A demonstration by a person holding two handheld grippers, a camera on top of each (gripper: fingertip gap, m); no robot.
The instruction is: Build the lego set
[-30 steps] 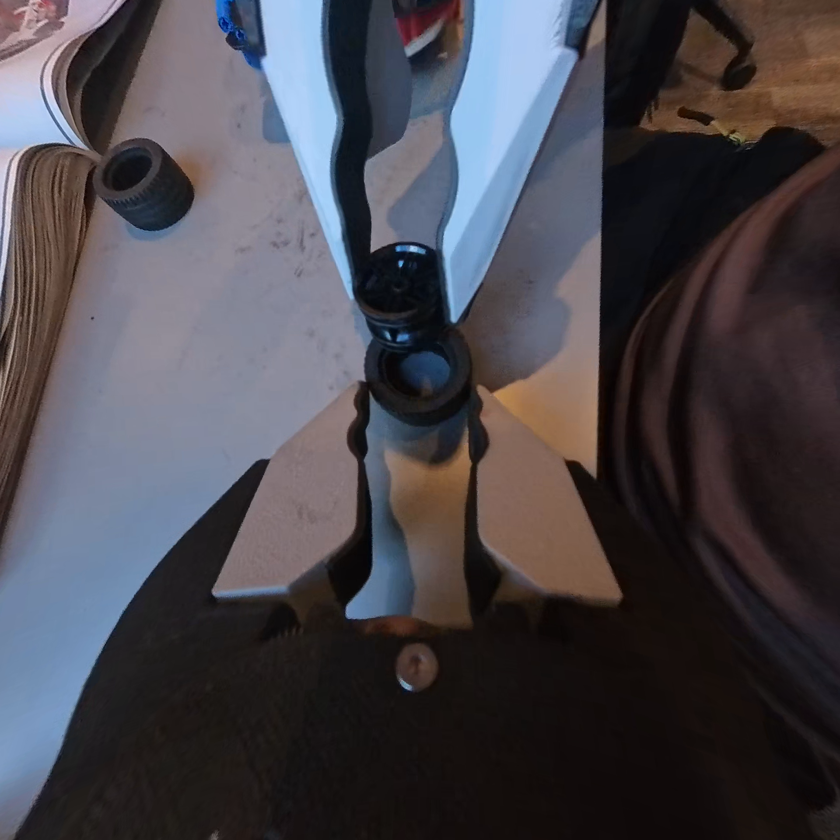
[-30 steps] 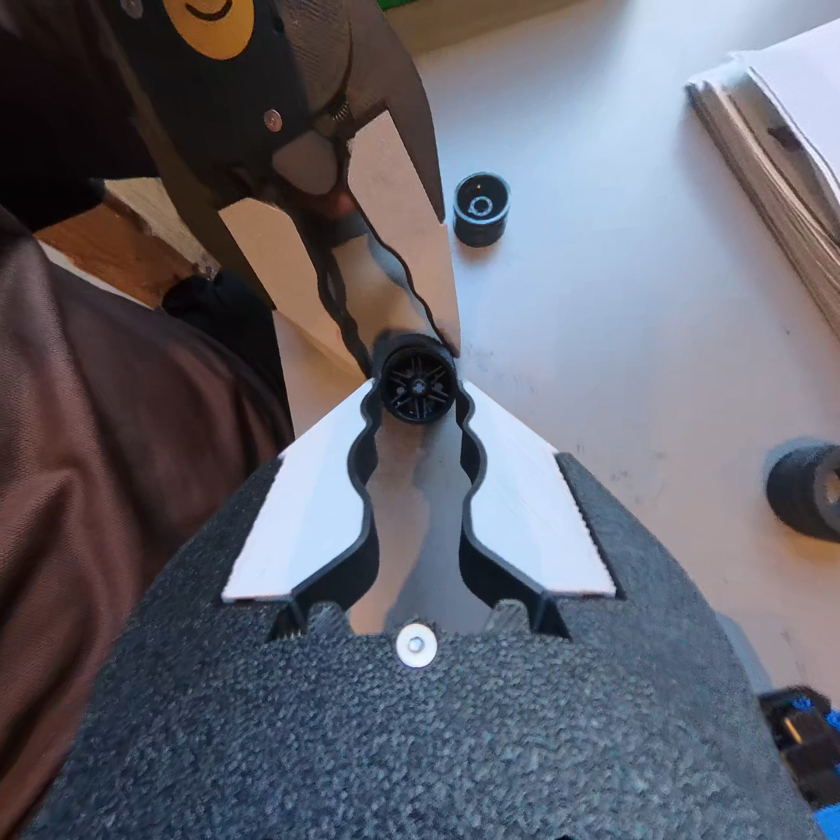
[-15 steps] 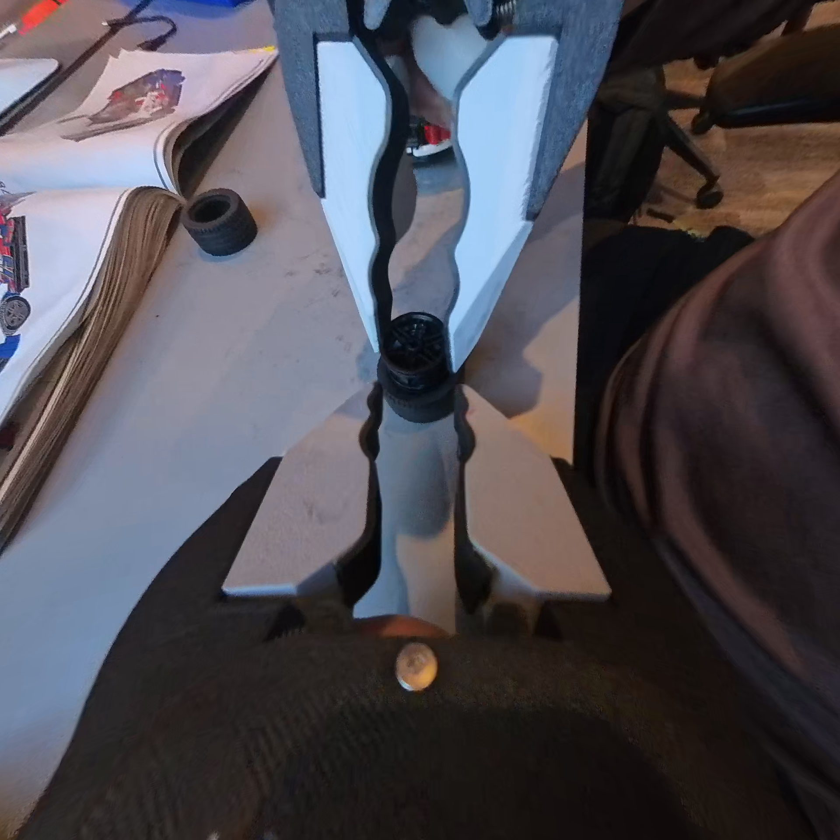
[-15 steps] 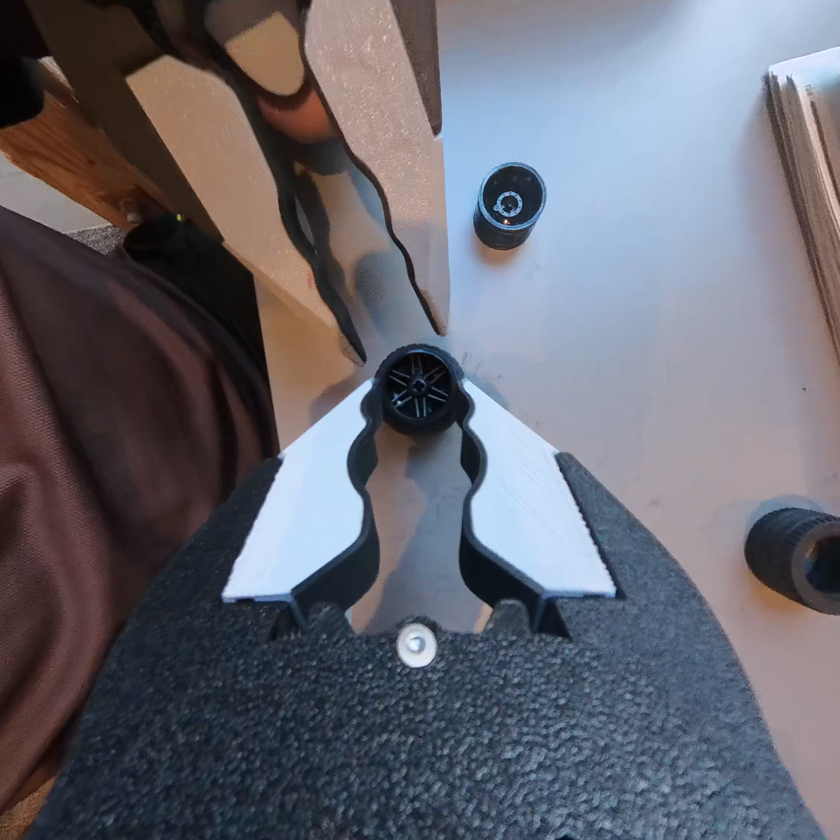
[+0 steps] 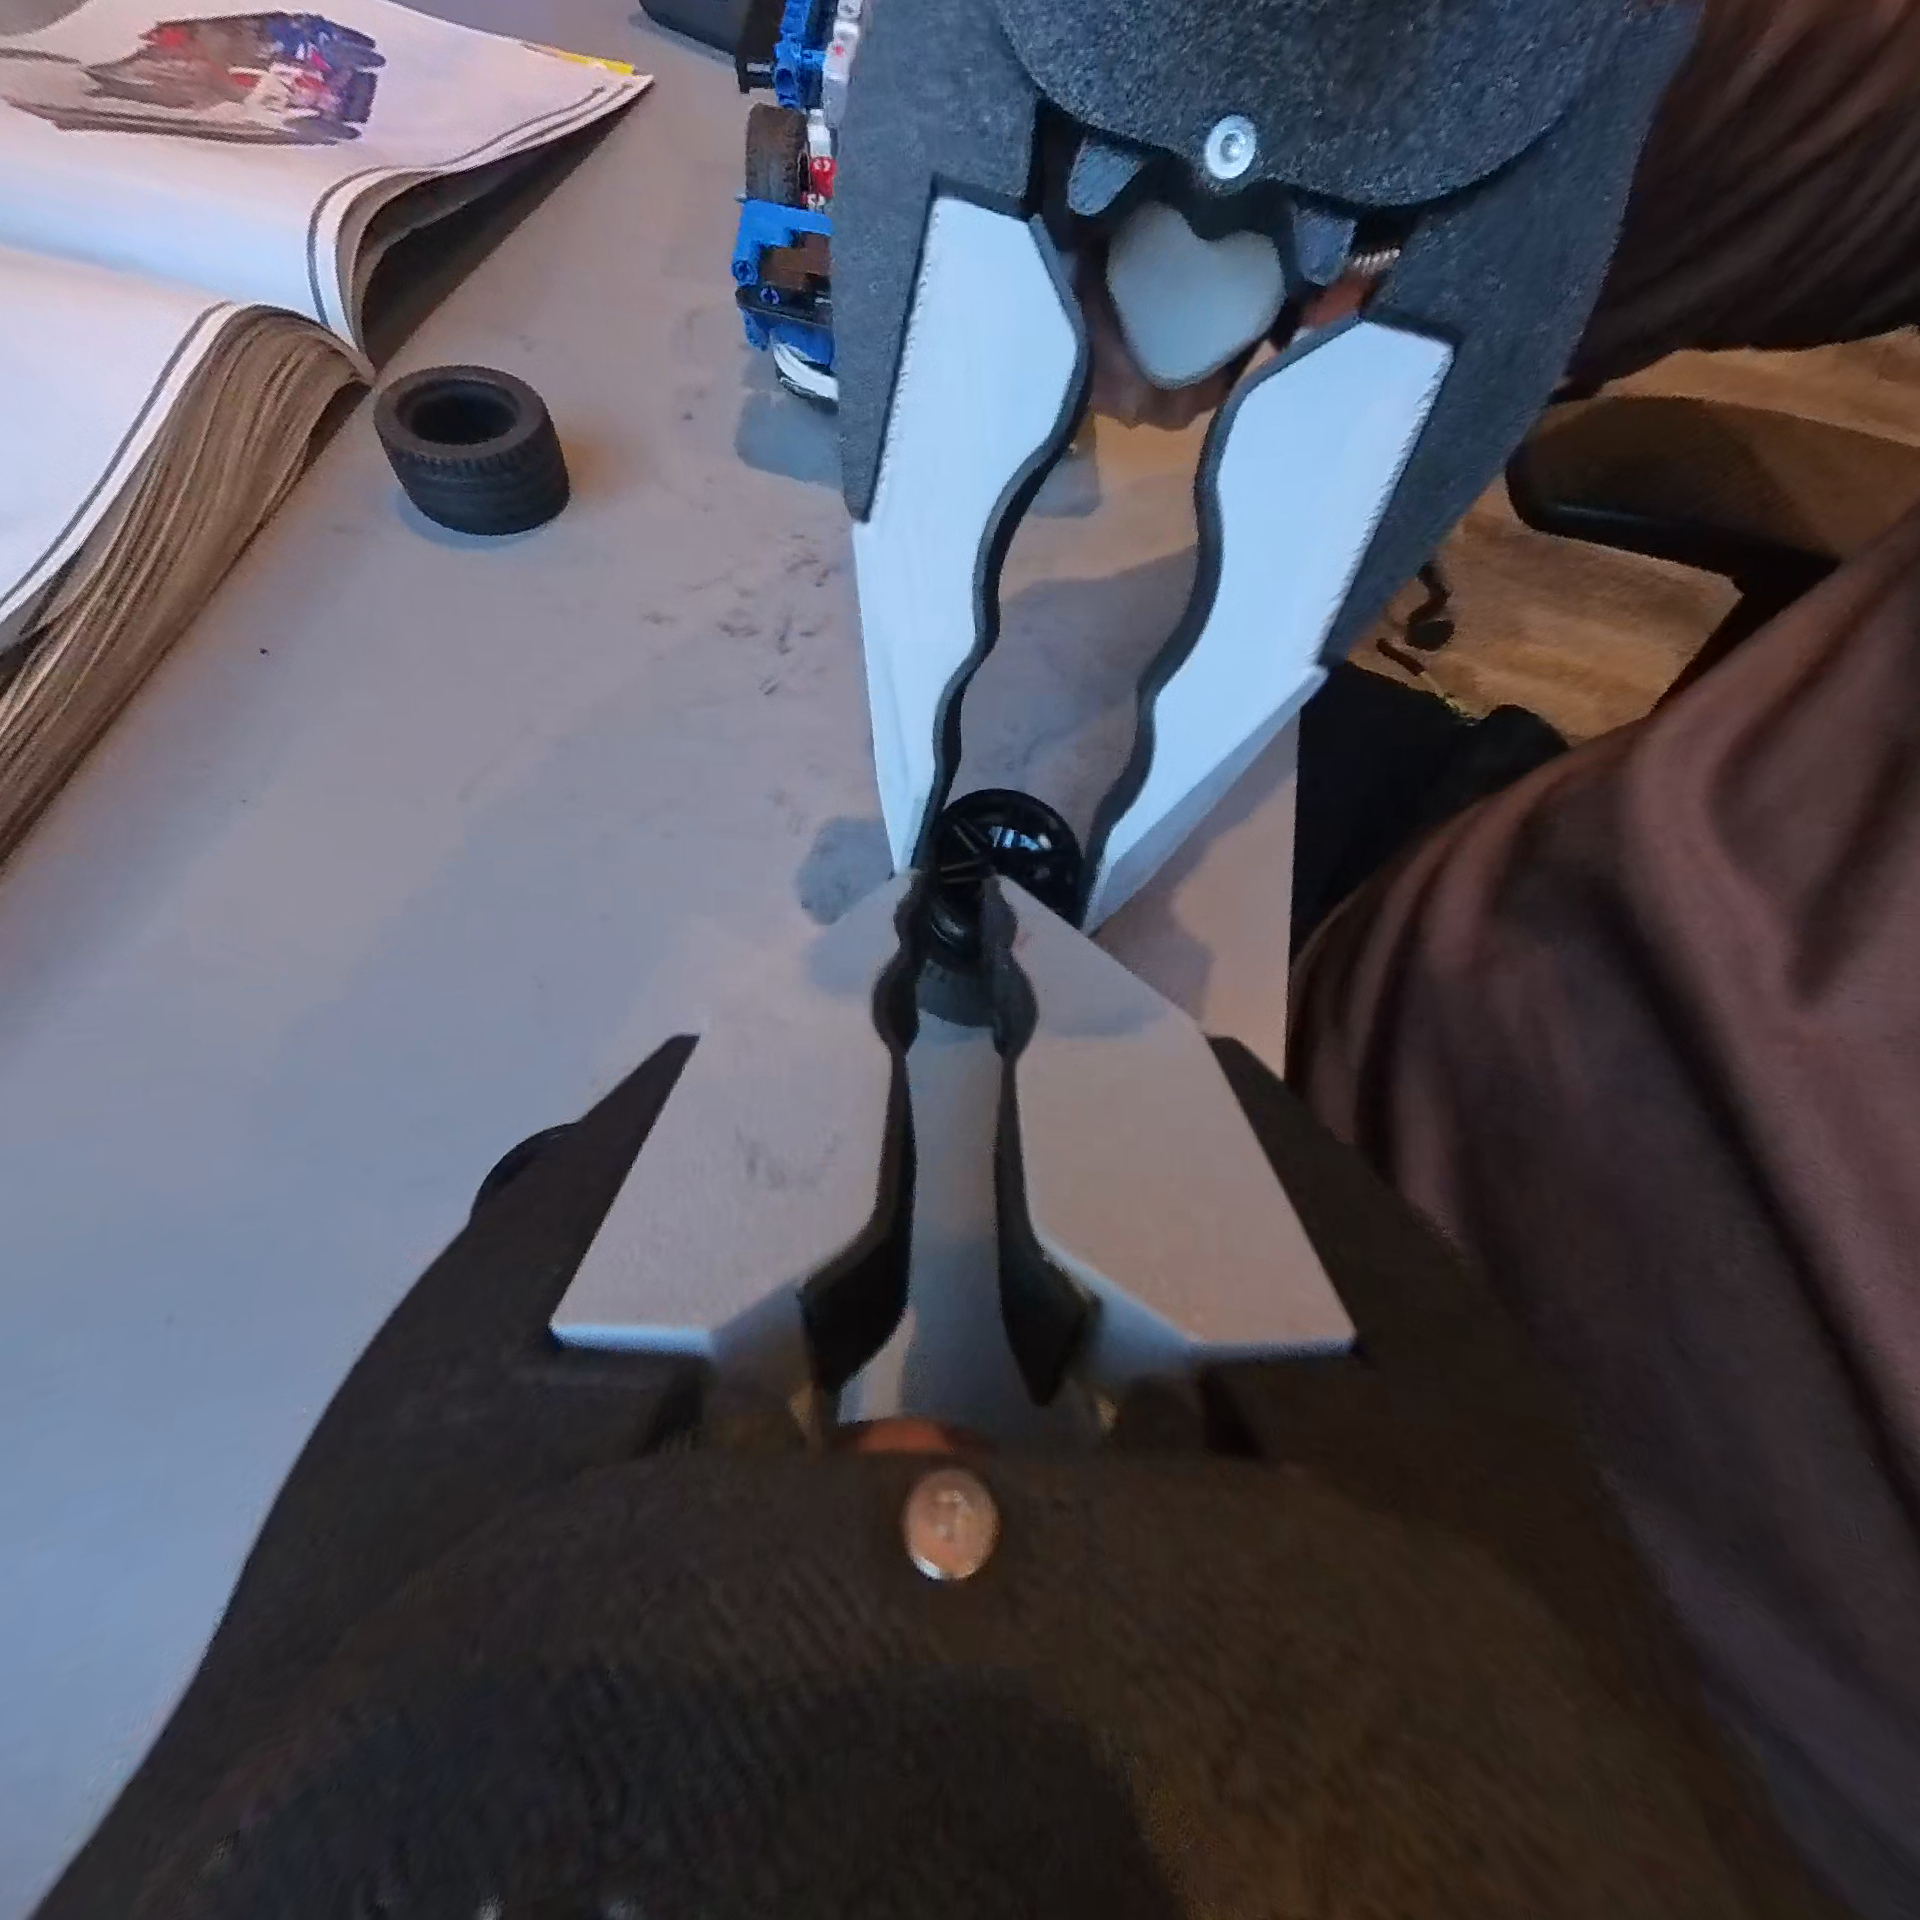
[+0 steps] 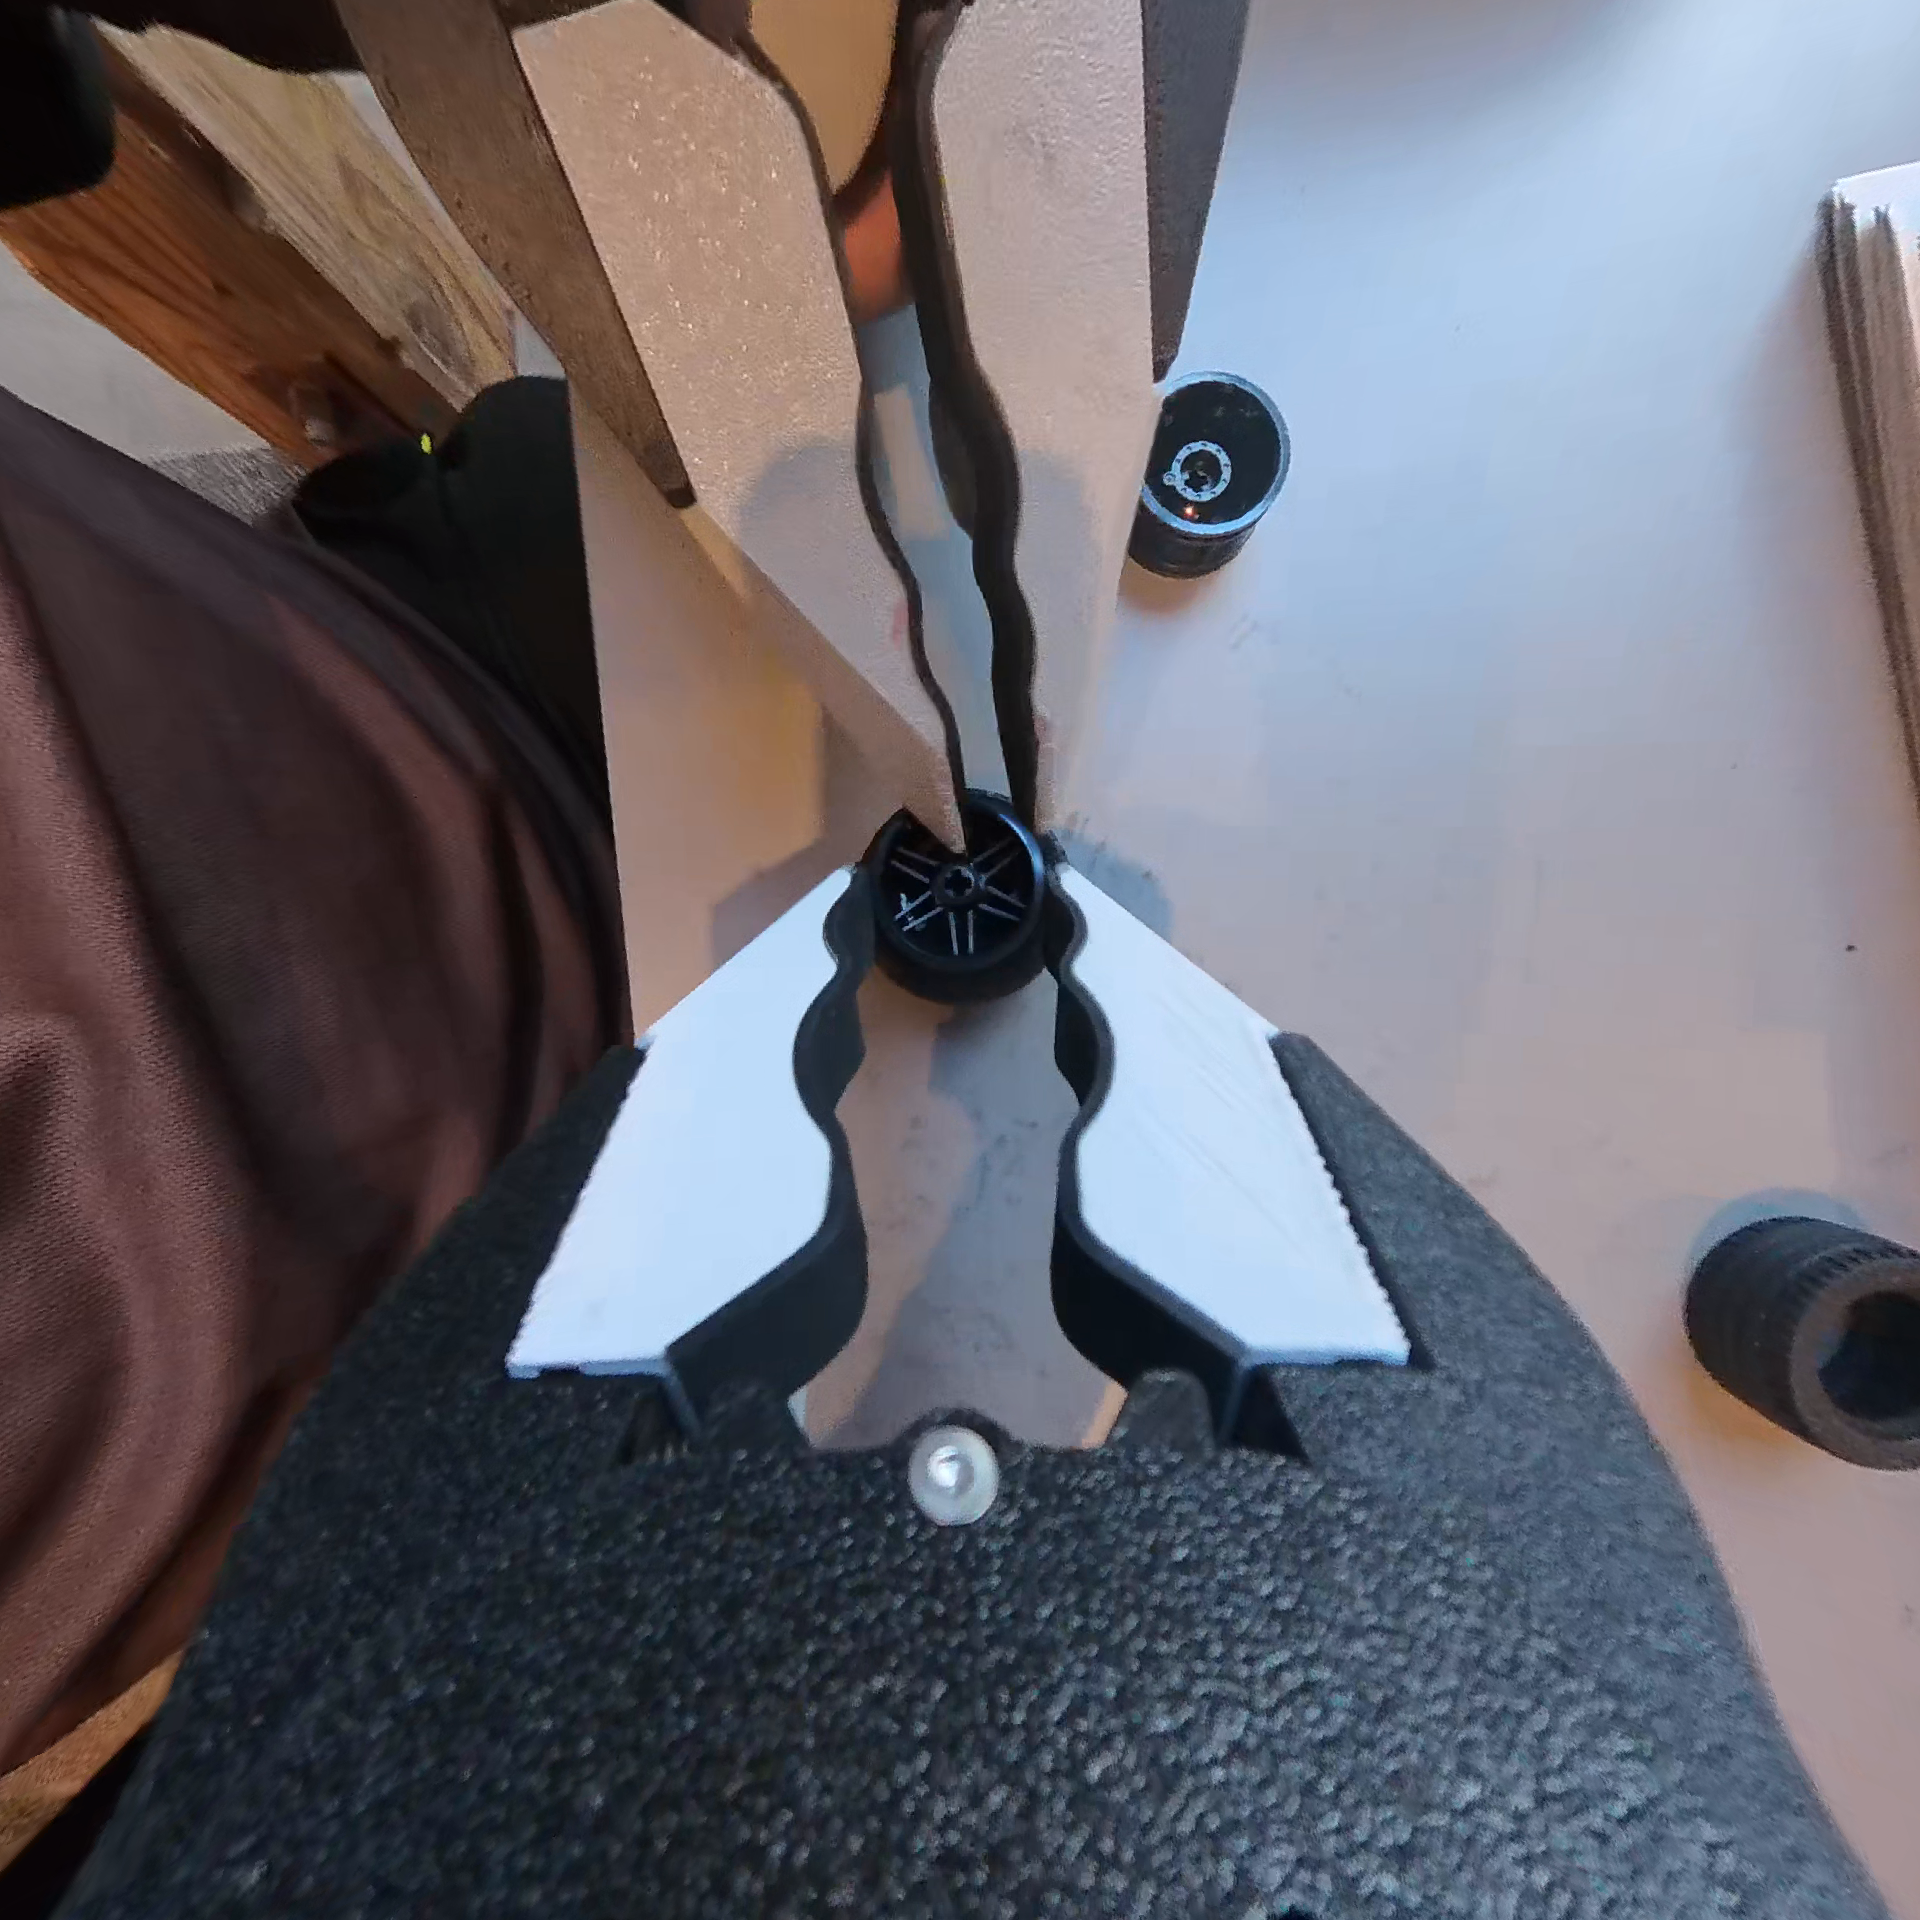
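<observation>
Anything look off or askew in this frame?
Nothing spilled or broken. One oddity: the left gripper has its tips poking into the spoked face of the wheel that the right gripper clamps, rather than gripping its outside. A loose tyre and bare rim wait on the table.

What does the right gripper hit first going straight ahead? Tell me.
The left gripper: its fingertips sit against the far edge of the wheel that the right gripper holds, directly ahead and apparently touching.
</observation>
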